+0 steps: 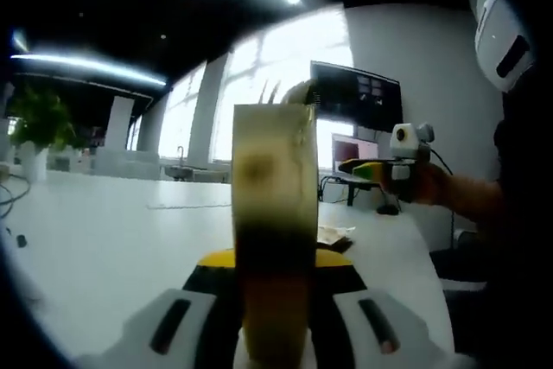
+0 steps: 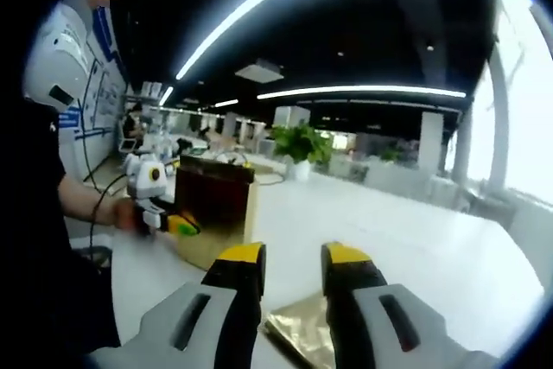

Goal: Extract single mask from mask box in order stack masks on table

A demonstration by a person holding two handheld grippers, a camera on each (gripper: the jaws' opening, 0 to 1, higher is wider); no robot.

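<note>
Gripped between the left gripper [image 1: 275, 300]'s yellow-tipped jaws in the left gripper view is the mask box [image 1: 275, 213], seen edge-on: a tall, narrow cardboard carton, pale tan at the top and shading to a darker olive-brown lower down, its surface matte and out of focus this close. It stands upright above the white table [image 1: 104, 239], which is smooth and faintly glossy. Beyond the box, to the right, the right gripper [image 1: 367, 168] shows with a green and yellow nose, held in a person's hand [image 1: 428, 183]. A small crinkled packet [image 1: 333, 235] lies on the table past the box.

From the right gripper view, the same box [image 2: 214, 209] appears broadside as a dark brown, shiny panel with a lighter tan side edge, held up over the table [image 2: 415, 239] by the other gripper [image 2: 177, 224]. This view's own jaws [image 2: 294, 278], black with yellow tips, stand apart with nothing between them. Just beneath them lies a wrapped mask [image 2: 302, 334], a flat packet of golden, crinkly film.
</note>
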